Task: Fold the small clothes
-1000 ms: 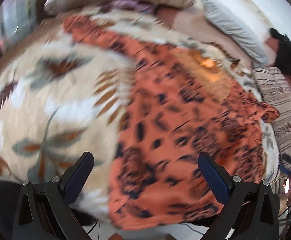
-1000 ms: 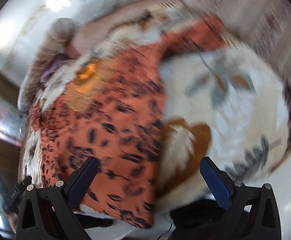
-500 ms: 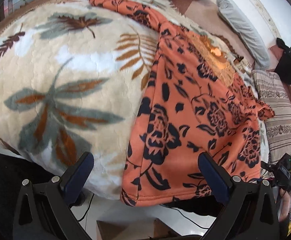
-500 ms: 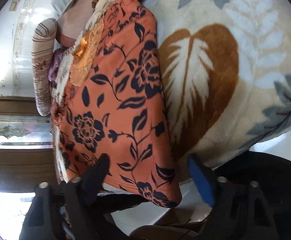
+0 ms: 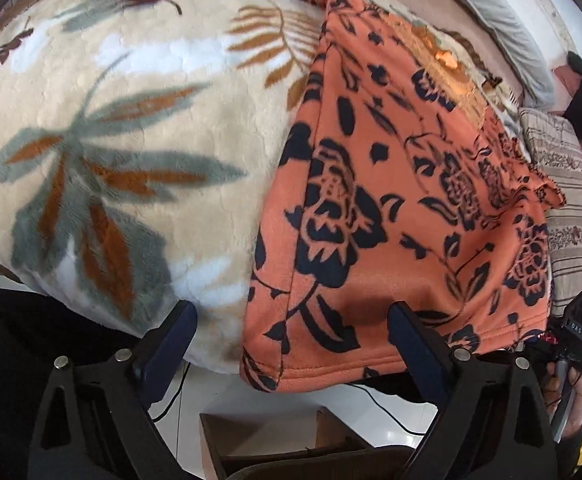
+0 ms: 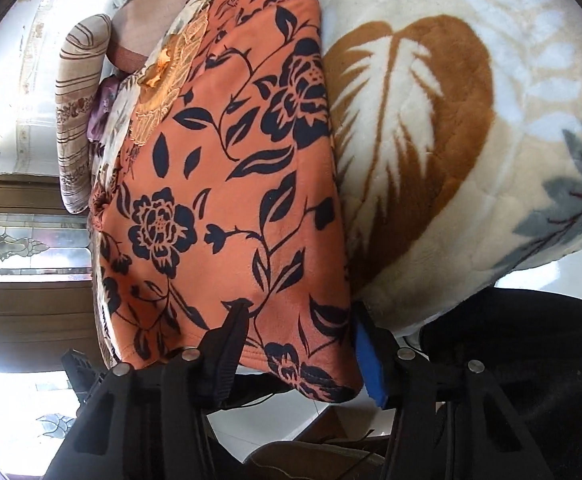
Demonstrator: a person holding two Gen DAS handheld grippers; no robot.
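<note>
Right now, in the left wrist view, the orange floral garment (image 5: 403, 184) lies flat on the leaf-print blanket (image 5: 131, 140), its hem hanging over the blanket's near edge. The left gripper (image 5: 291, 316) spreads wide over that hem's corner, pinching nothing; closing there could grab blanket pile too.

From the right wrist, the right gripper (image 6: 299, 320) has just been closing, fingers half-shut astride the hem's other corner (image 6: 311, 364), not yet clamped. A shallow bite could slip when lifted.
</note>
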